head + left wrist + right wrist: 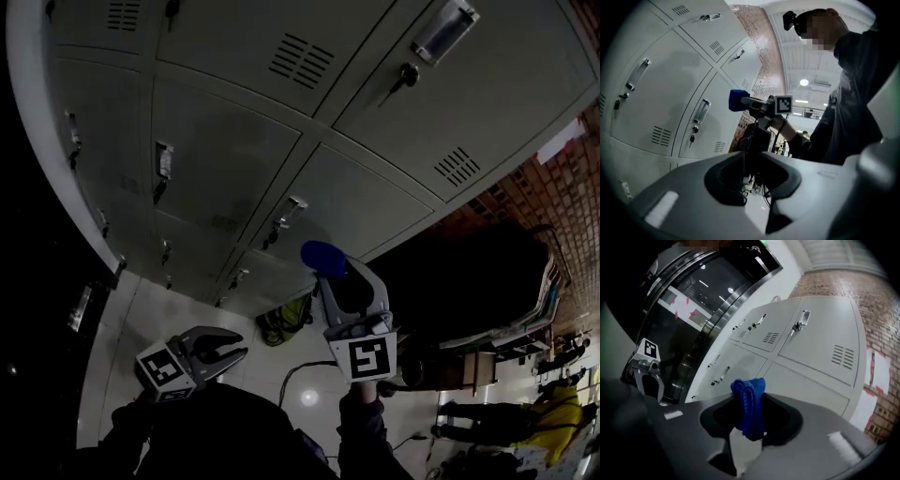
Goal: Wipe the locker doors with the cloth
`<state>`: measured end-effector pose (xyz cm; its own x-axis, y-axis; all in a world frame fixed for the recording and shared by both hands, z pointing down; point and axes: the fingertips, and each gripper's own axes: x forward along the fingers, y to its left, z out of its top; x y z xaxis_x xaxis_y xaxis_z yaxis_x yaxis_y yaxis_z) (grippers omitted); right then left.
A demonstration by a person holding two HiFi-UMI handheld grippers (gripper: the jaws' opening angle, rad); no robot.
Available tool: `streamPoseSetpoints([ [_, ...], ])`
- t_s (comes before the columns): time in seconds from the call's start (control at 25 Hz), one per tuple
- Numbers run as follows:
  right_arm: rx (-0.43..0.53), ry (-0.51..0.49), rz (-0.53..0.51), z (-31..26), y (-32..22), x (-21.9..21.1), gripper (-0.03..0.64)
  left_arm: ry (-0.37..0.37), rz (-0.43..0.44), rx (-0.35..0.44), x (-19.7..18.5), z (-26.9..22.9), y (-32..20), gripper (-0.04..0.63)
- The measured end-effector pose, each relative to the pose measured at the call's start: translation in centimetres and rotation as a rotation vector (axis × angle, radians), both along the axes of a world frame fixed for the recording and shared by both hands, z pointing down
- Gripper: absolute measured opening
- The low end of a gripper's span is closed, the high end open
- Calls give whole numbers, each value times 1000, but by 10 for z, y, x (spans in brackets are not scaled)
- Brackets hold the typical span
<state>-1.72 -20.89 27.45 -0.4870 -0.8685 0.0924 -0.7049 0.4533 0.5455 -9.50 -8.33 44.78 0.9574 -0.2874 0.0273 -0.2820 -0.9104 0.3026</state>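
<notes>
Grey locker doors [216, 150] fill the upper part of the head view, each with a handle and vent slots. My right gripper [330, 270] is raised in front of a lower door, shut on a bunched blue cloth [322, 255]. In the right gripper view the cloth [750, 413] stands up between the jaws of that gripper [749, 401], a little short of the lockers [820, 343]. My left gripper [239, 352] hangs lower and to the left, shut and empty. Seen from the left gripper [743, 161], the cloth [737, 100] is apart from the doors [670, 93].
A yellow-green bag [286, 323] lies on the floor at the foot of the lockers, with a cable [300, 370] beside it. A brick wall [562, 178] adjoins the lockers at right. People [553, 412] stand far right. A dark curved glass wall [693, 310] is at left.
</notes>
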Motion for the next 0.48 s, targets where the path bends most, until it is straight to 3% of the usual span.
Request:
streamPoseSetpoints([
  [0.2,135,15,1,-51,-54,-14,129,28,-20,-48,16,-5,-34,72],
  [0.48,227,236,78,-85,-100,-30,129,24,23,-52,11,-5,-71,72],
])
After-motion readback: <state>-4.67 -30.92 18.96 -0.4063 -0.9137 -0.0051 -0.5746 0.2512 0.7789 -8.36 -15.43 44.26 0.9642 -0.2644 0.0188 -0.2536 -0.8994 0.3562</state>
